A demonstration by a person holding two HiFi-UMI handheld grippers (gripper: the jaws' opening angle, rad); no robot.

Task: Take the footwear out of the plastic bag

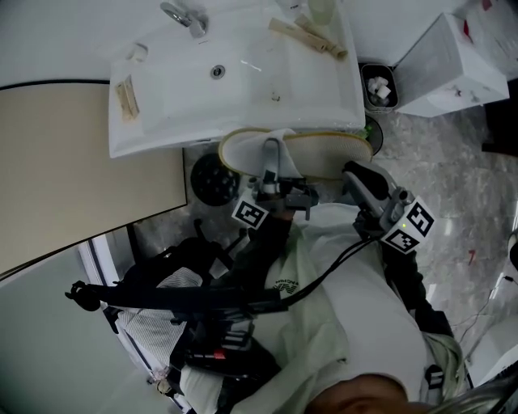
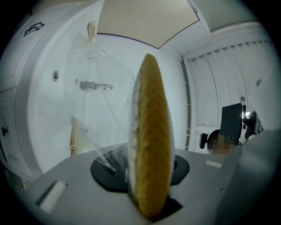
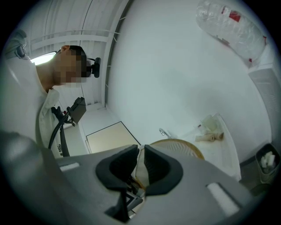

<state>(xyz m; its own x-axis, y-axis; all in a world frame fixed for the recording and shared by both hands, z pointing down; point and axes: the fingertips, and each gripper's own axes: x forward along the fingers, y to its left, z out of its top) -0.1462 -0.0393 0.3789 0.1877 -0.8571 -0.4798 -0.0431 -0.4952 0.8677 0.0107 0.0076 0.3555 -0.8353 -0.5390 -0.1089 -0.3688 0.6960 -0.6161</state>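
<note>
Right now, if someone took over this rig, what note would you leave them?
Left gripper: shut on the flat tan-soled white slipper, held edge-on before the white sink.
Right gripper: shut on the slipper's thin pale edge.
Clear plastic bag: hangs against the slipper; not clearly off.
Done: slipper held up. Left: separate bag and slipper fully.

Your white washbasin (image 1: 243,89) carries a chrome tap (image 1: 184,16), a wrapped wooden piece (image 1: 126,99) on its left rim and wooden toiletries (image 1: 307,36) at its back right.
</note>
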